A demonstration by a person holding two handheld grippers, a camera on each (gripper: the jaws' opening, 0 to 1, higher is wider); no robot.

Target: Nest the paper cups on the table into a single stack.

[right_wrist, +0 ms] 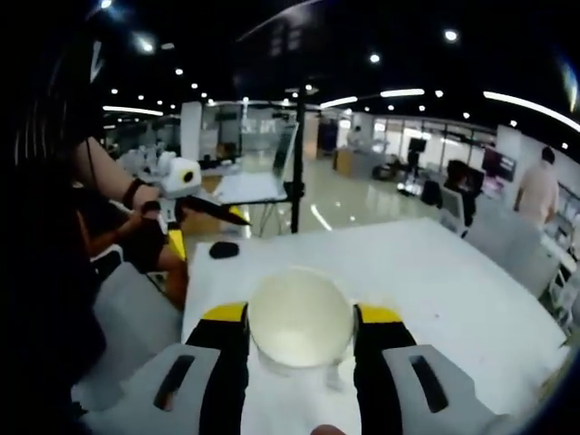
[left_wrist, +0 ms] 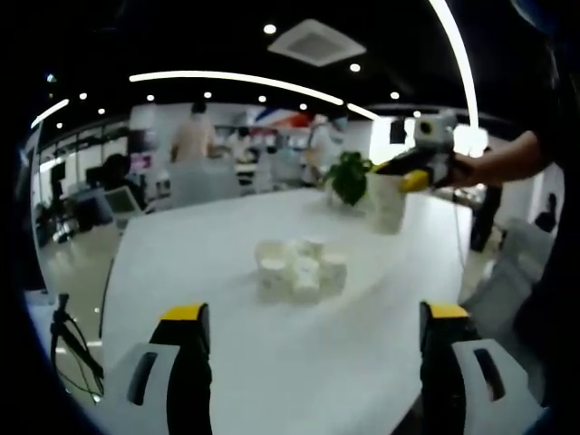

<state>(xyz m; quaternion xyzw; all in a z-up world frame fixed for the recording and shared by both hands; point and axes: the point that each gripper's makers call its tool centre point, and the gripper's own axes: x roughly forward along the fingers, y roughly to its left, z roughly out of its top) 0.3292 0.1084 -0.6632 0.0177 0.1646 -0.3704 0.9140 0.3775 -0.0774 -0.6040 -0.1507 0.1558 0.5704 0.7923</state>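
Left tool [left_wrist: 313, 340]: jaws stand wide apart, black with yellow tips, rising from the bottom of the left gripper view; nothing lies between them and they touch nothing; bare tabletop shows in the gap.
Right tool [right_wrist: 301, 331]: jaws closed against the two sides of a paper cup [right_wrist: 300, 319]; in the right gripper view the cup sits between the yellow tips with its round open mouth facing the camera, pale interior visible.
Right tool, seen from the left gripper view [left_wrist: 419, 172]: held up at the right, above the far part of the tabletop, in a person's hand [left_wrist: 464, 169]; white body, black jaw with yellow tip.
Left tool, seen from the right gripper view [right_wrist: 204, 207]: held at the left in a gloved hand [right_wrist: 145, 237], its black jaws pointing to the right.
Cluster of paper cups [left_wrist: 299, 267]: white cups grouped close together near the middle of the tabletop, ahead of the left tool and well apart from it; the count cannot be told.
Tabletop [left_wrist: 208, 263]: white, large.
Potted plant [left_wrist: 349, 177]: green leaves, at the far side of the tabletop, just beside a tall white vessel [left_wrist: 388, 204].
Small dark object [right_wrist: 224, 249]: lies on the tabletop's far left part in the right gripper view; kind cannot be told.
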